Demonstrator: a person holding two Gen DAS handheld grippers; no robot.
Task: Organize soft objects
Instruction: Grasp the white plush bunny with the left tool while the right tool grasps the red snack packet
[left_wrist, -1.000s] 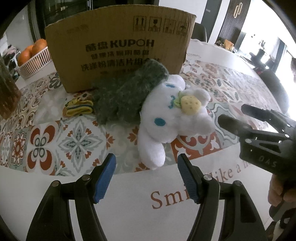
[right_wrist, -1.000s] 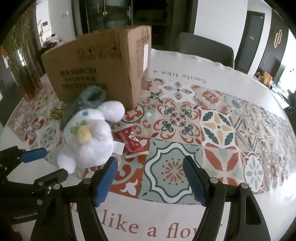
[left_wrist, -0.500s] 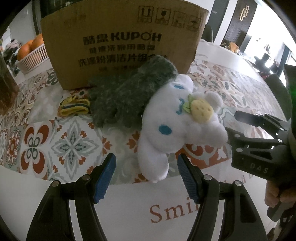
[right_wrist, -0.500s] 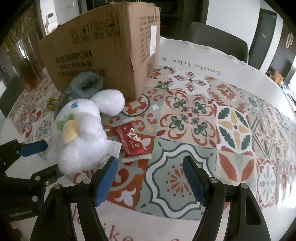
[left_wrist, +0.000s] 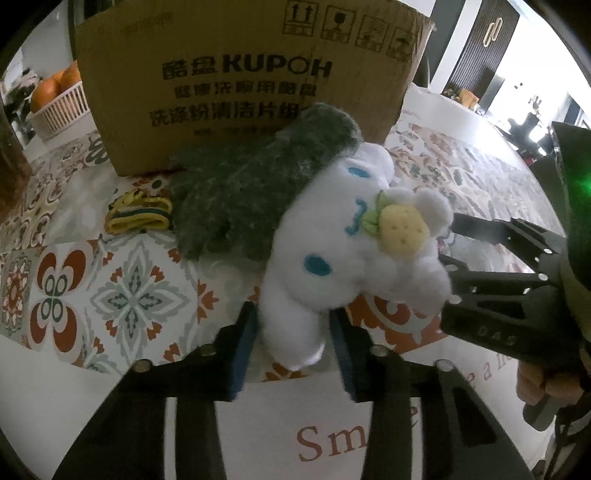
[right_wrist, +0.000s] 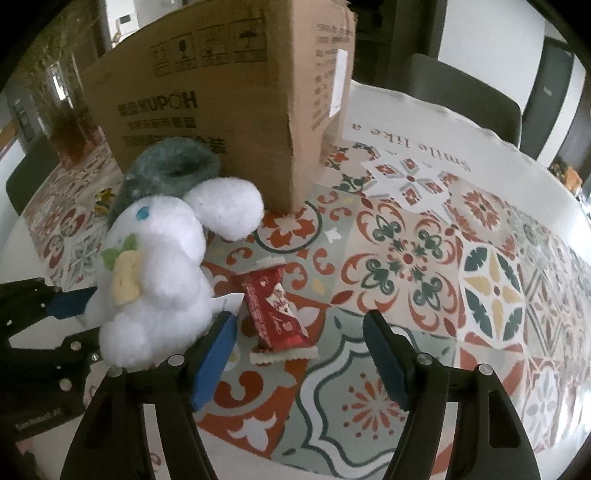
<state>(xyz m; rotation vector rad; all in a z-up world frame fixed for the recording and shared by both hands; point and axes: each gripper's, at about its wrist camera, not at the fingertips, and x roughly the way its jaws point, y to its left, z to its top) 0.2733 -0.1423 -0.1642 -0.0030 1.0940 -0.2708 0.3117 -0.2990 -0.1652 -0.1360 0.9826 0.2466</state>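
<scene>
A white plush dog (left_wrist: 332, 258) lies on the patterned tablecloth, partly over a grey-green fuzzy glove (left_wrist: 251, 192). My left gripper (left_wrist: 291, 350) has one of the plush's white limbs between its blue pads. Its jaws are closing, and the pads touch the fluff on both sides. A small yellow-striped sock (left_wrist: 140, 218) lies left of the glove. In the right wrist view the plush (right_wrist: 155, 266) sits to the left of my right gripper (right_wrist: 299, 354). That gripper stands open and is closing slightly. The near end of a red snack packet (right_wrist: 277, 310) lies between its fingertips, untouched.
A tall cardboard box (right_wrist: 221, 92) stands just behind the plush and the glove. A white basket of oranges (left_wrist: 55, 103) is at the far left, and a glass vase (right_wrist: 70, 110) stands beside the box. A dark chair (right_wrist: 461, 96) stands at the table's far edge.
My left gripper's jaws have narrowed from wide open onto the plush's limb. The right gripper has come down and closer to the red packet.
</scene>
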